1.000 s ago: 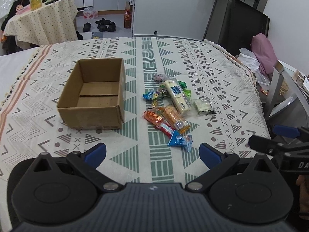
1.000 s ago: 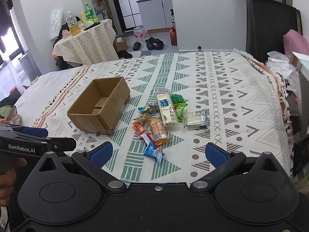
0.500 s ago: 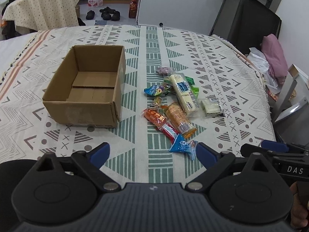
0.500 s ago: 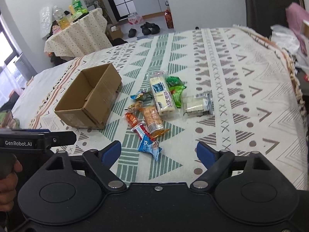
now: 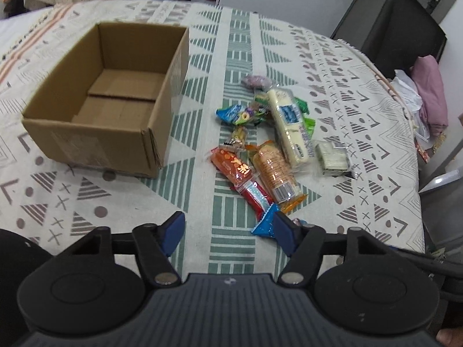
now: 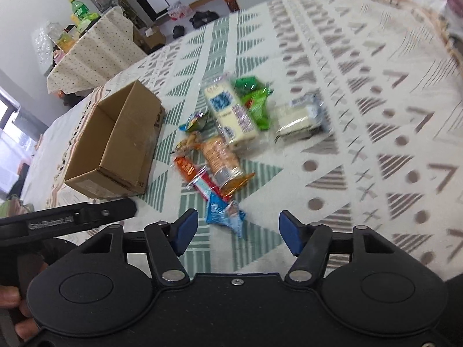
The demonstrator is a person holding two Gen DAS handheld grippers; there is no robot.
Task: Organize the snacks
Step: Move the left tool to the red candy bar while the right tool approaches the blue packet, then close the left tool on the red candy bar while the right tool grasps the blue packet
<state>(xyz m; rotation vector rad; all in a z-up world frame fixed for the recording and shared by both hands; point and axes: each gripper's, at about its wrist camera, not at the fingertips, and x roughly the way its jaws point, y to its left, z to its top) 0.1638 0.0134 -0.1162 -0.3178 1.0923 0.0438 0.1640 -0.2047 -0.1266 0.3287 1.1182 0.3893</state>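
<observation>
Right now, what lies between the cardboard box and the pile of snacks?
Only bare patterned cloth: the cardboard box and the snacks lie apart, with nothing in that stretch. The left wrist view shows it clearly.

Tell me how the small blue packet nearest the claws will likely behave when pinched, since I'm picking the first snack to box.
The blue packet looks like thin, crinkled film, so it will probably flex rather than stay stiff. Its small size suggests it is light. The glossy wrapper could slip, so gripping the body rather than a pointed corner seems safer.
</observation>
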